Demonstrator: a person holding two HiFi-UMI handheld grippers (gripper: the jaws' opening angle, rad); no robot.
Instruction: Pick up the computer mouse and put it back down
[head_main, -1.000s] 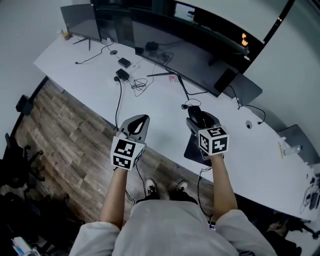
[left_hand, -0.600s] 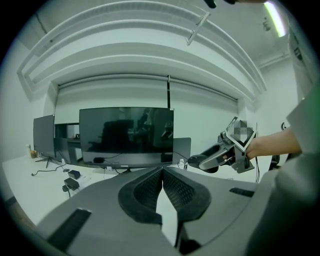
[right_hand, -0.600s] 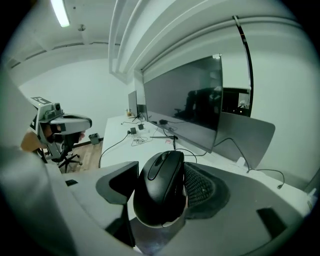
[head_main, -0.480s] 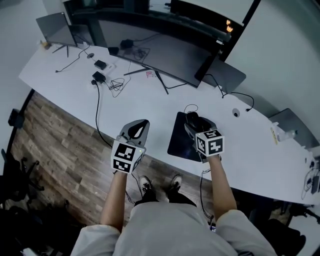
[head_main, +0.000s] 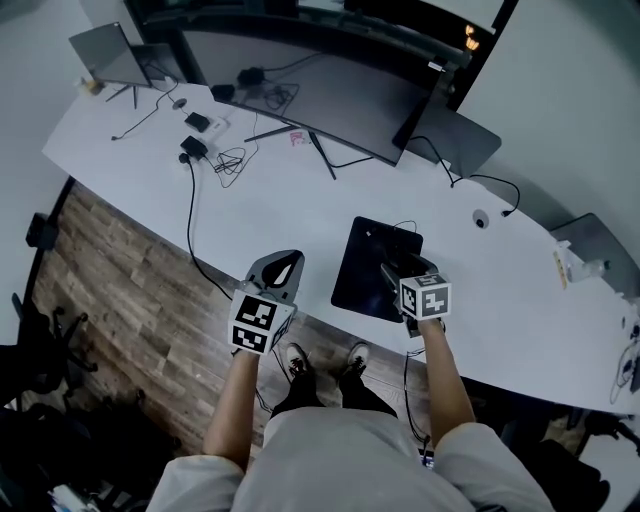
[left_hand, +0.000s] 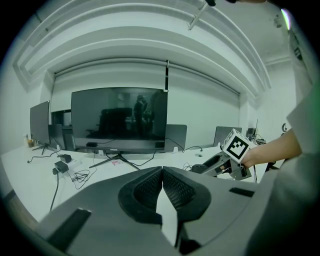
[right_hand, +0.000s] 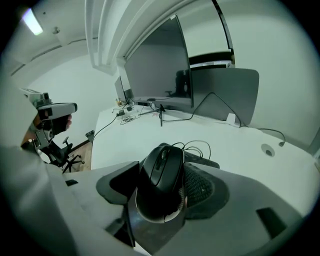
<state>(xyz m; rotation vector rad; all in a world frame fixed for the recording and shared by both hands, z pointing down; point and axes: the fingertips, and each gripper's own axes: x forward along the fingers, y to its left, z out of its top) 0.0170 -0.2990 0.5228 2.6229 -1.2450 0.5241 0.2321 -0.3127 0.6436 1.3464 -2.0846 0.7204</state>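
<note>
The right tool (head_main: 398, 276) clasps the computer mouse (right_hand: 161, 172) between its pads, over the mouse pad (head_main: 362, 262) near the table's (head_main: 300, 200) near edge. The left tool (left_hand: 162, 192) is clenched on nothing, by that same edge. The pick-up looks done; setting the mouse down and letting go remain.

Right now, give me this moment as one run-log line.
right tongs: shut on black corded computer mouse | mouse: over black rectangular mouse pad | left tongs: shut, empty, at white desk's near edge

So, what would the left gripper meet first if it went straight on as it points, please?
The left gripper would probably hit the bare white desk, short of the monitor stand; depth unclear.
</note>
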